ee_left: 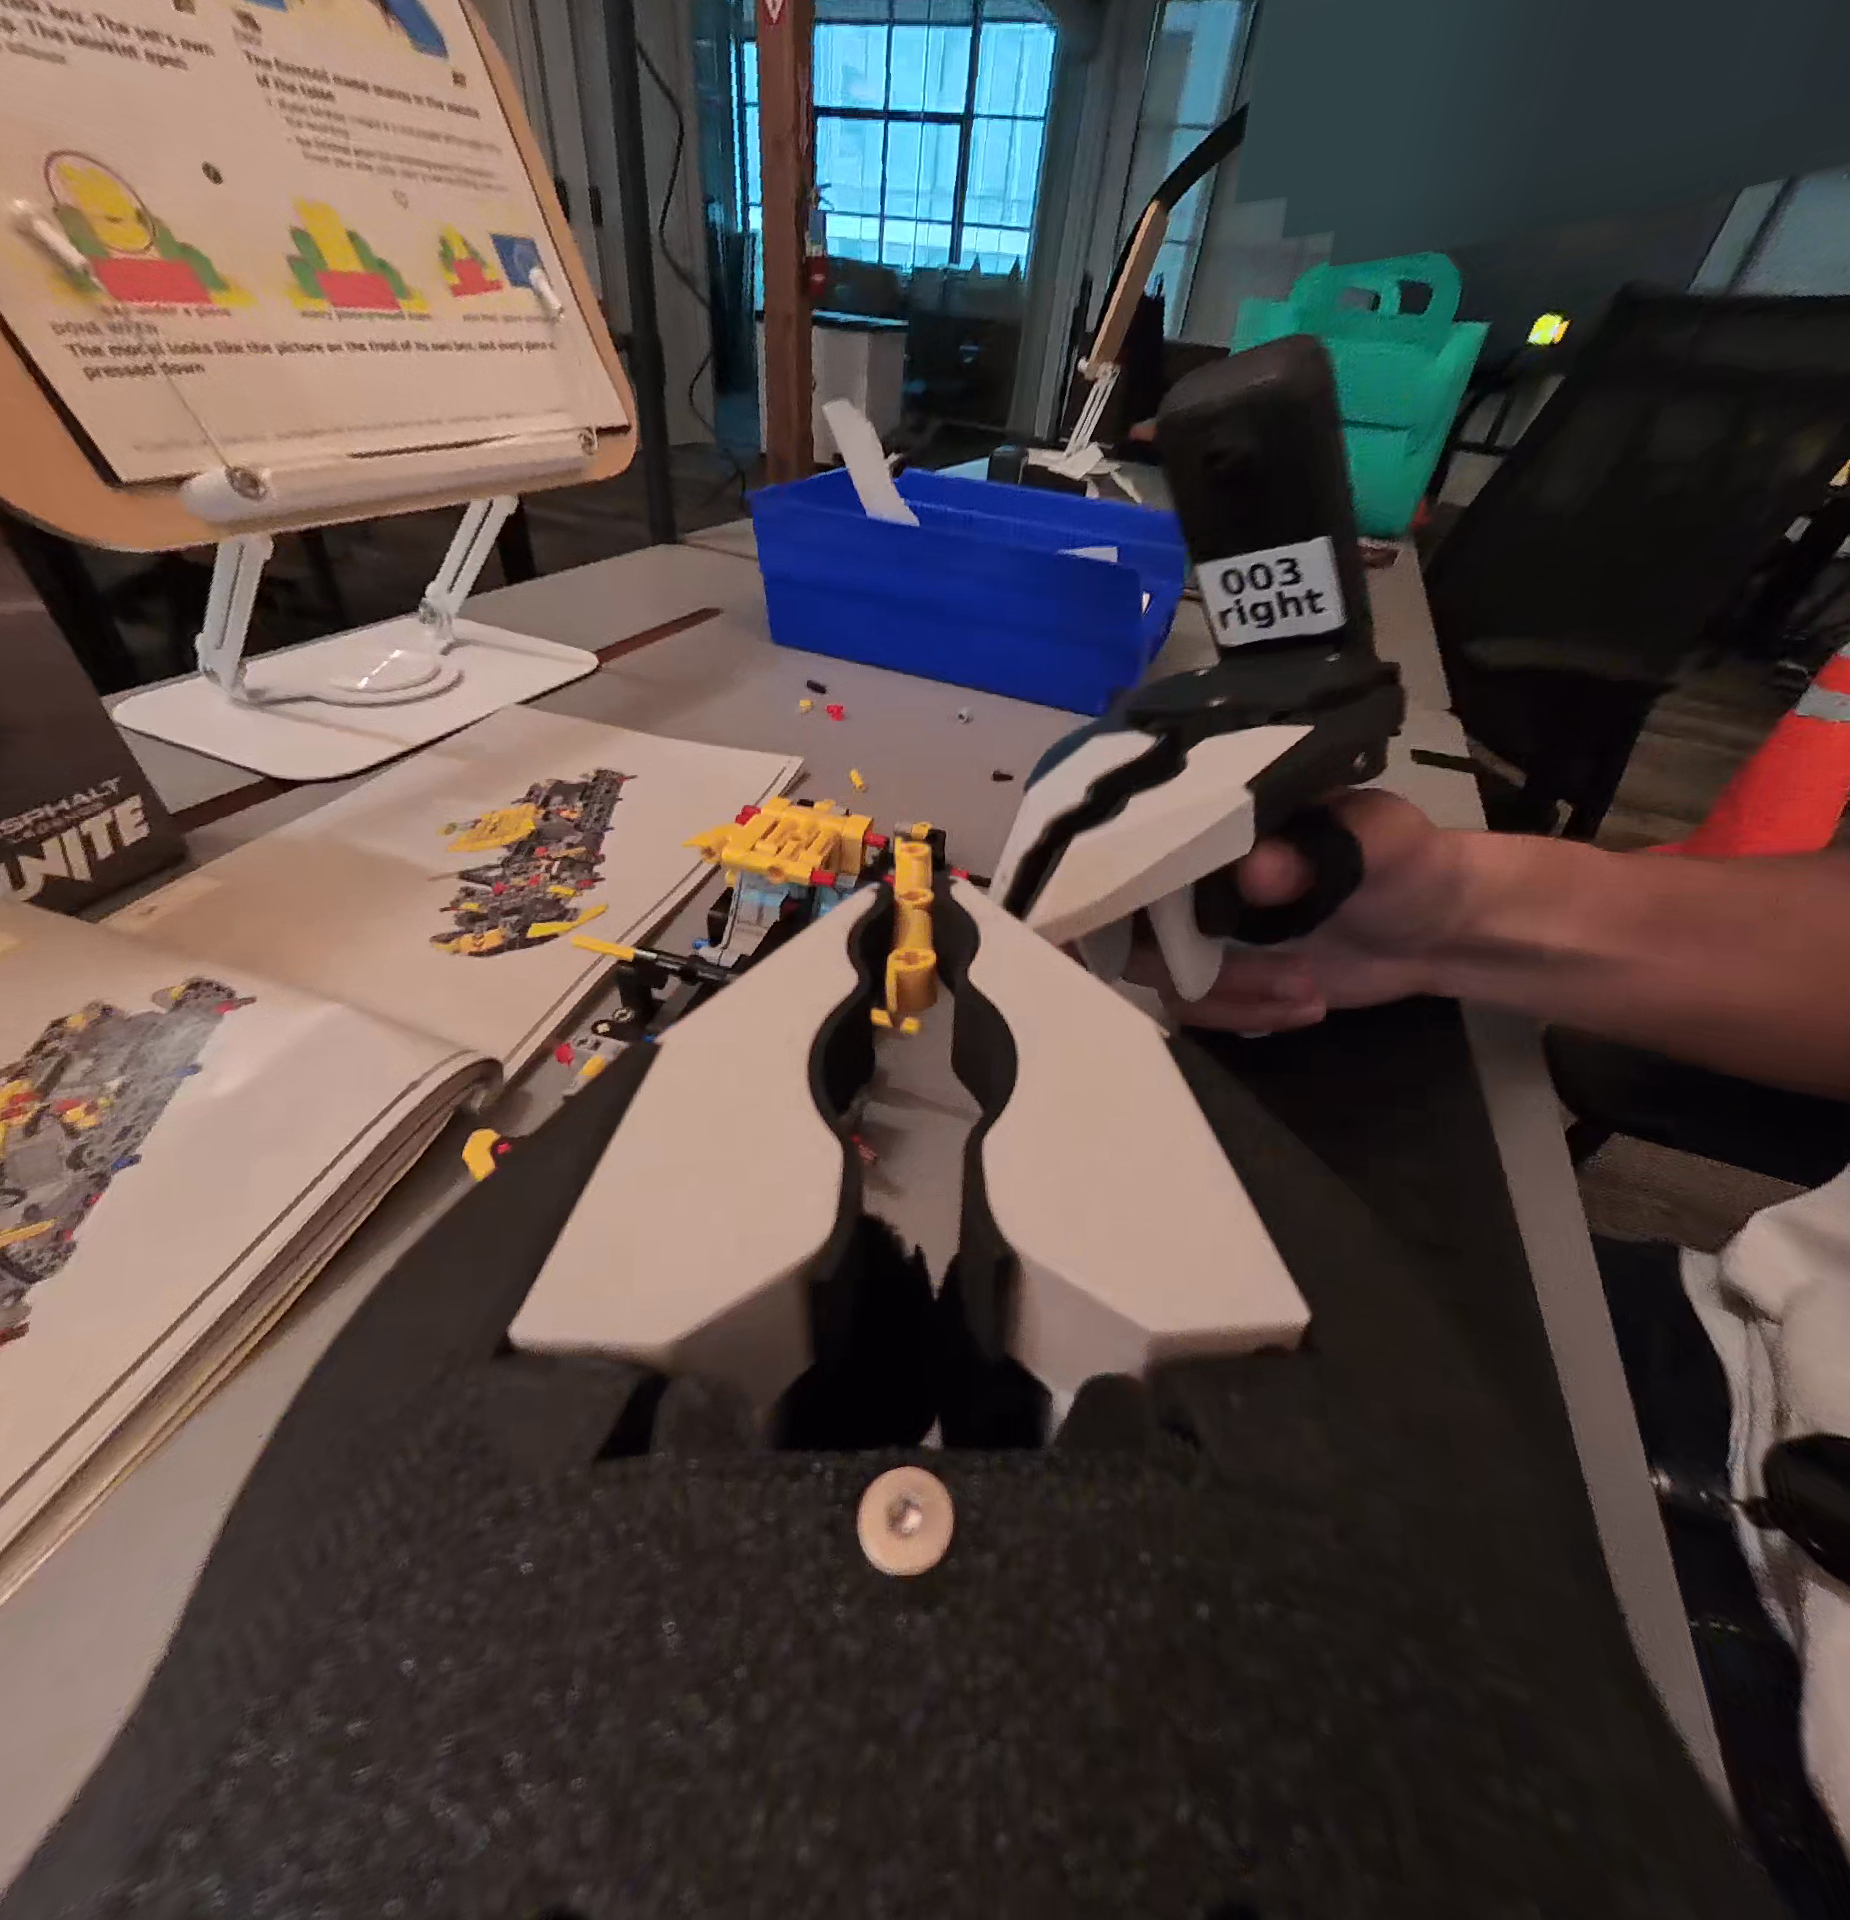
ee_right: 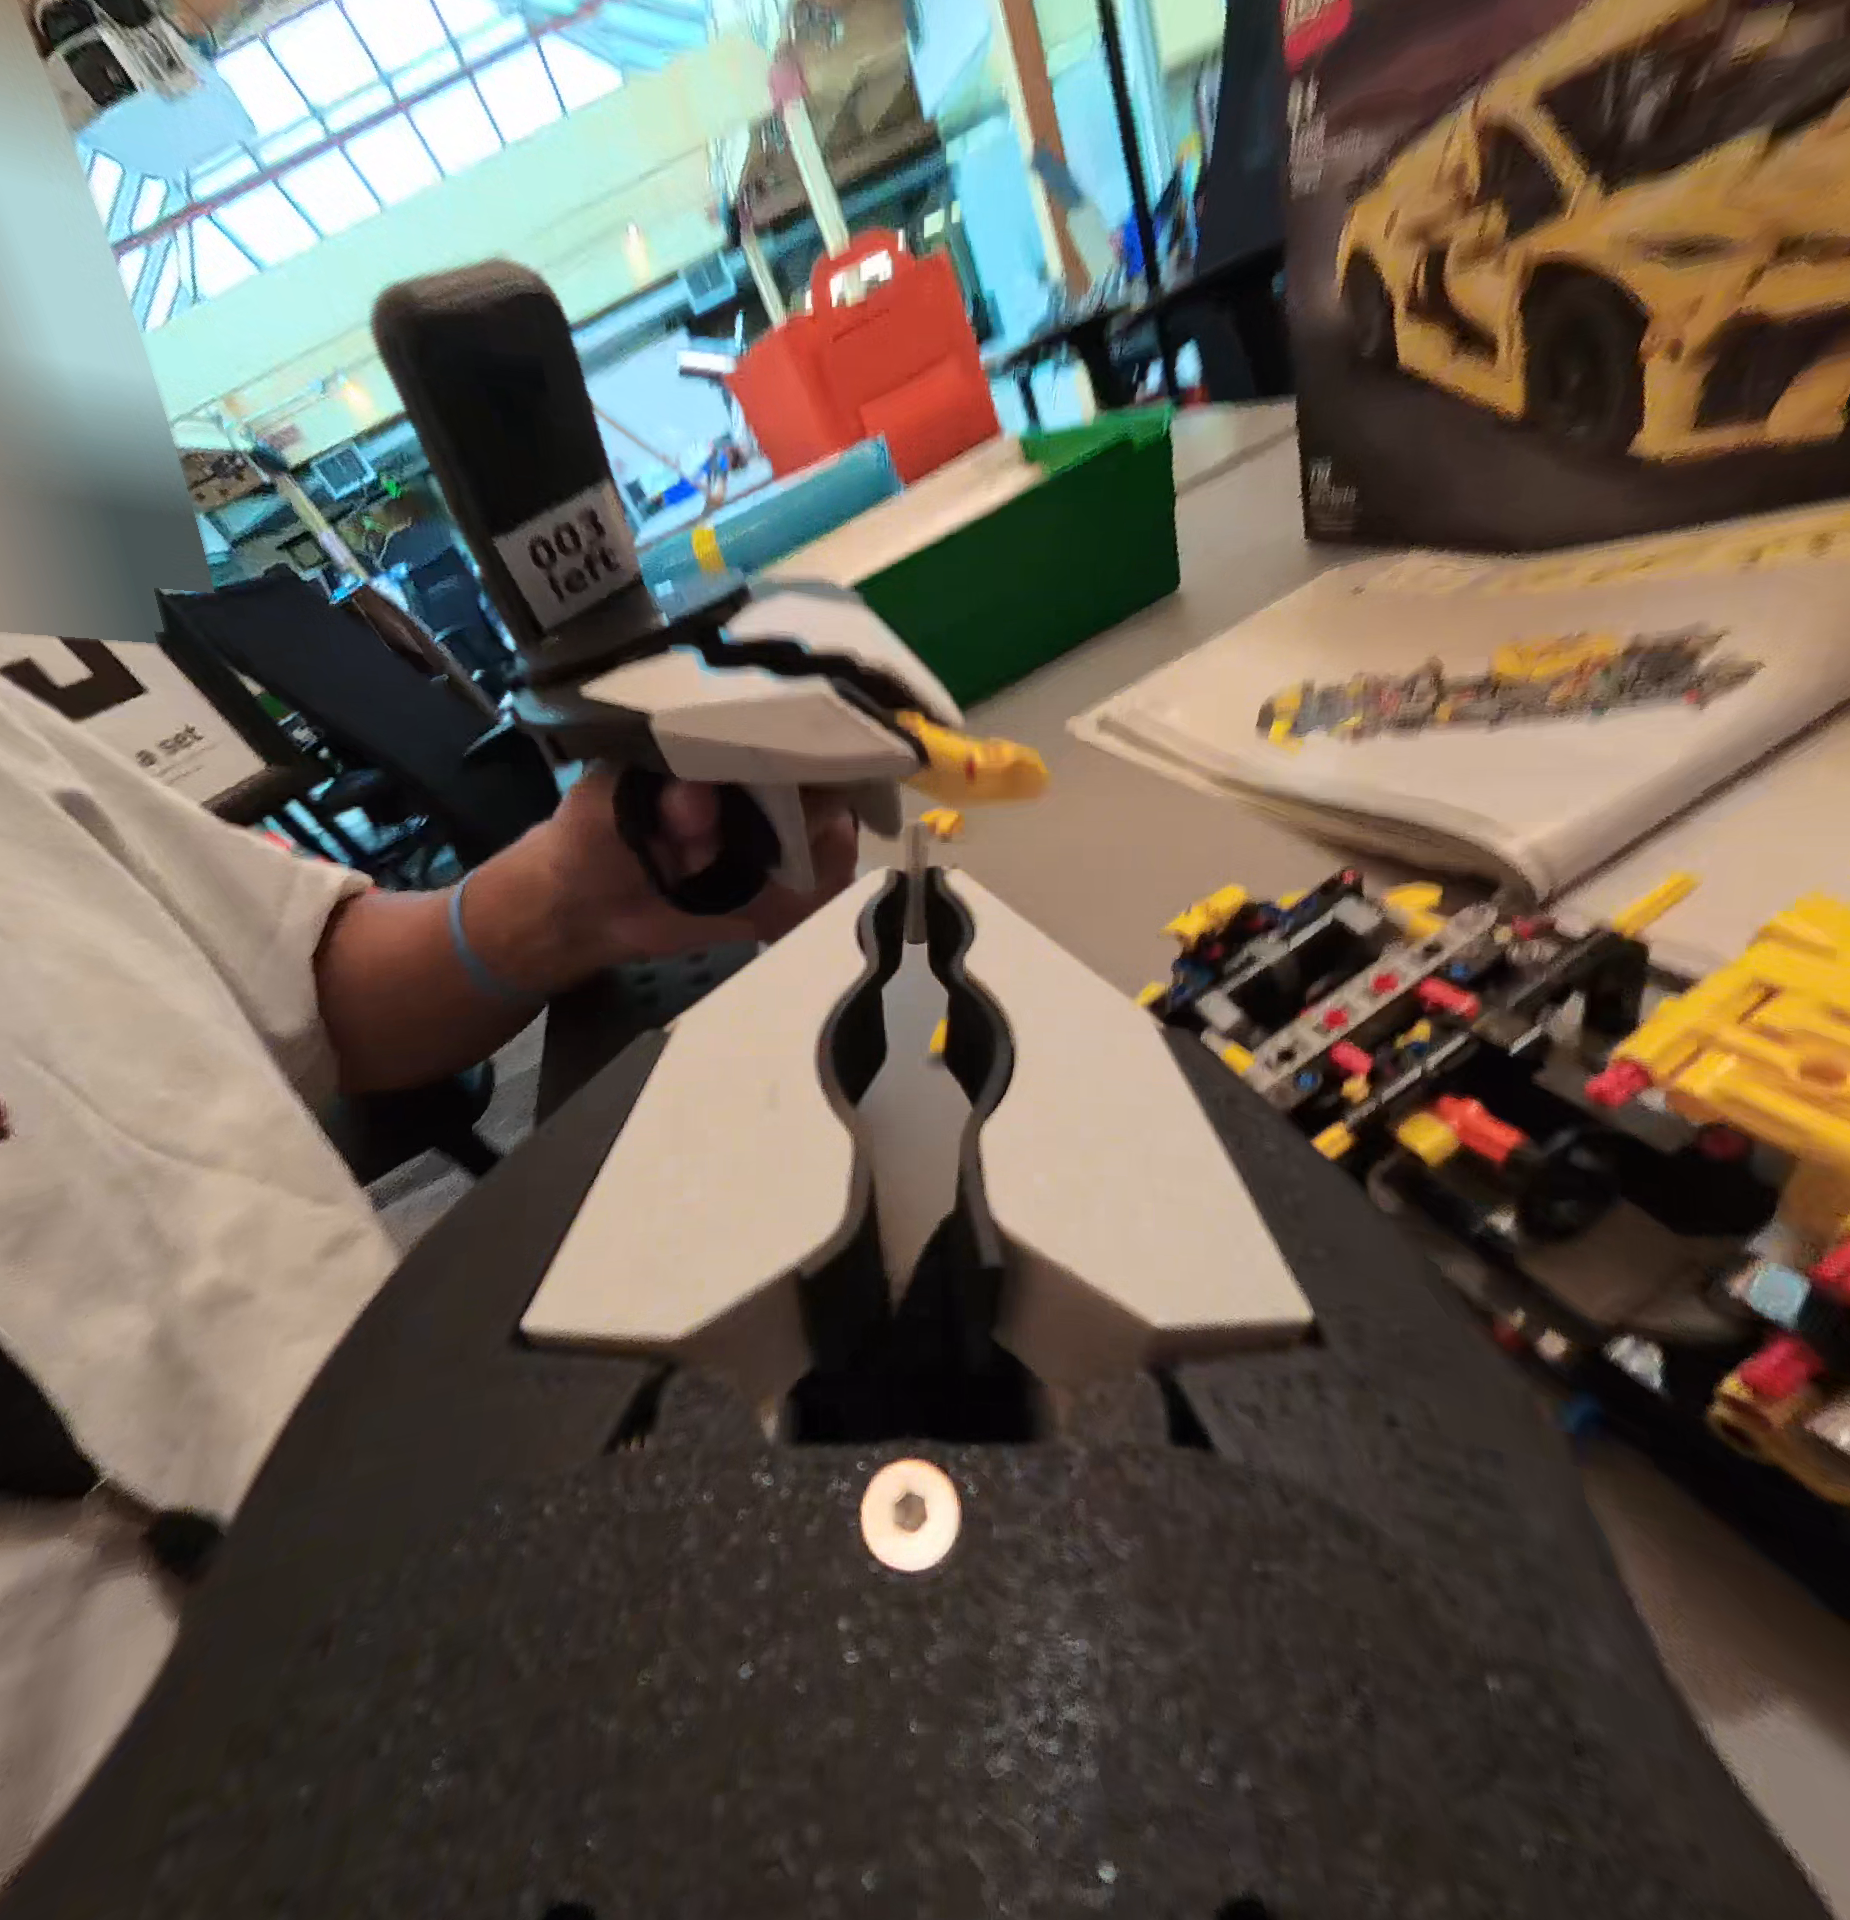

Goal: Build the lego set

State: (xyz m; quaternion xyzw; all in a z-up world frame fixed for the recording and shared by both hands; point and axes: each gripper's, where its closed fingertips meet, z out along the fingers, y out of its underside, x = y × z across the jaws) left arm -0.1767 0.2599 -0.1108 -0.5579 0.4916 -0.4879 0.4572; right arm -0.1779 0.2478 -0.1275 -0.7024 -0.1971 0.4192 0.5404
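The left gripper [ee_left: 913, 904] is pinched on a yellow beam [ee_left: 913, 940], a long holed Lego piece that sticks out past its tips. From the other side, the same yellow beam [ee_right: 978, 767] shows jutting from the left gripper [ee_right: 916, 727], held up off the worktop [ee_right: 1108, 831].

The right gripper [ee_right: 916, 883] is pressed together on a thin grey pin [ee_right: 916, 883] that stands up between its tips, just below the yellow beam and very near it; whether the two pieces touch is hard to say. A small yellow bit [ee_right: 942, 823] sits at the top of the pin, blurred. In the left wrist view the right gripper [ee_left: 1014, 883] comes in from the right, its tips close beside the left one's, with the person's hand [ee_left: 1305, 904] wrapped round the handle.

The half-built car [ee_right: 1503, 1091], black frame with yellow panels and red and blue pins, lies on the worktop to the right of the right gripper. In the left view that same model [ee_left: 796, 862] sits just beyond the gripper tips, next to the open instruction booklet [ee_left: 381, 935].

A blue bin [ee_left: 962, 592] stands farther back on the worktop [ee_left: 900, 748], with a few loose small pieces [ee_left: 827, 710] scattered in front of it. A white stand [ee_left: 360, 665] holds up a printed sheet at the left. The set's box [ee_right: 1586, 270], showing a yellow car, stands behind the booklet [ee_right: 1472, 748], and a green bin [ee_right: 1025, 561] sits beyond the grippers.
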